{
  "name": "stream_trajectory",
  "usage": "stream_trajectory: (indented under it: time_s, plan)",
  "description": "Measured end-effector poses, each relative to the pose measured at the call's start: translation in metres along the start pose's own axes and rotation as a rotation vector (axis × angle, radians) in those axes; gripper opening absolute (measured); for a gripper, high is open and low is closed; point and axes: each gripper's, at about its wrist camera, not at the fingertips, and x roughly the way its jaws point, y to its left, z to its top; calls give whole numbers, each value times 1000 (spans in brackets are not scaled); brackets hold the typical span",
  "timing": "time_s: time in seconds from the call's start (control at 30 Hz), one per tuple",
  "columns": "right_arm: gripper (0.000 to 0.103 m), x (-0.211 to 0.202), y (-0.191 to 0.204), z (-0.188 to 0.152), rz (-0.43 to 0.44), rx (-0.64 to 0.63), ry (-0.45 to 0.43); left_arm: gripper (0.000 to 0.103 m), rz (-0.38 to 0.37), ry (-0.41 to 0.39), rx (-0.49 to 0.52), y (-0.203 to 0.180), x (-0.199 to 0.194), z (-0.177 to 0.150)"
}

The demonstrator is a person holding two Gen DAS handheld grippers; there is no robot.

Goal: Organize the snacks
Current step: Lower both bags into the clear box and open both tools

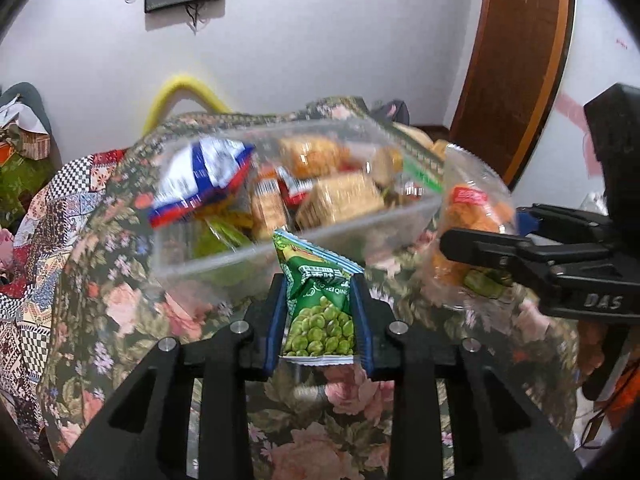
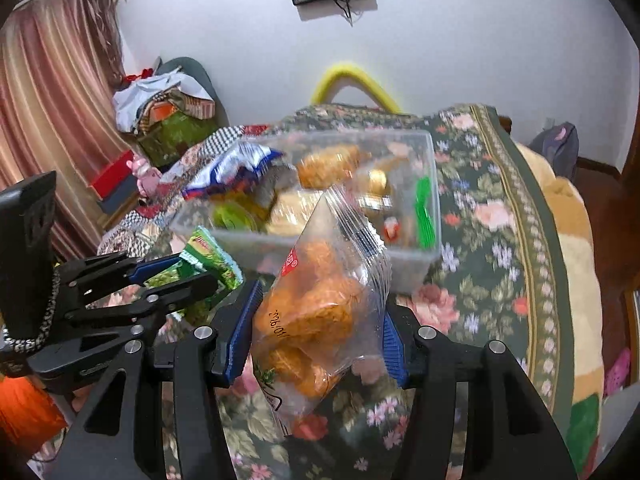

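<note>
My left gripper (image 1: 320, 284) is shut on a green pea snack packet (image 1: 320, 312), held above the floral cloth just in front of a clear plastic box (image 1: 304, 240). It also shows in the right wrist view (image 2: 188, 276) with the green packet (image 2: 208, 264). My right gripper (image 2: 320, 308) is shut on a clear packet of orange fried snacks (image 2: 316, 308), near the box (image 2: 416, 256). In the left wrist view that gripper (image 1: 476, 236) and orange packet (image 1: 472, 208) are right of the box. The box holds several snack packets.
A floral cloth (image 2: 480, 264) covers the table. A blue and white packet (image 1: 200, 176) sticks out of the box at its left. Piled clutter (image 2: 168, 120) sits at the back left by a curtain. A wooden door (image 1: 516, 60) stands at the right.
</note>
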Motion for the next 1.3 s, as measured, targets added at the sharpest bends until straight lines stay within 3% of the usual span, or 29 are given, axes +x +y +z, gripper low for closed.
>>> stream_trajectory:
  time_s: [0.33, 0.6, 0.9, 1.07, 1.3]
  plan:
    - [51, 13, 18, 50, -3, -65, -60, 31, 41, -76, -29, 13, -4, 44]
    - [51, 39, 16, 88, -53, -118, -41, 31, 64, -47, -61, 23, 32, 71]
    - [55, 67, -5, 95, -65, -62, 23, 31, 81, -18, -49, 19, 64, 83]
    - [66, 58, -8, 90, -77, -51, -3, 35, 94, -4, -53, 23, 68, 80]
    - [66, 16, -9, 91, -95, -37, -78, 35, 82, -48, -97, 31, 30, 80]
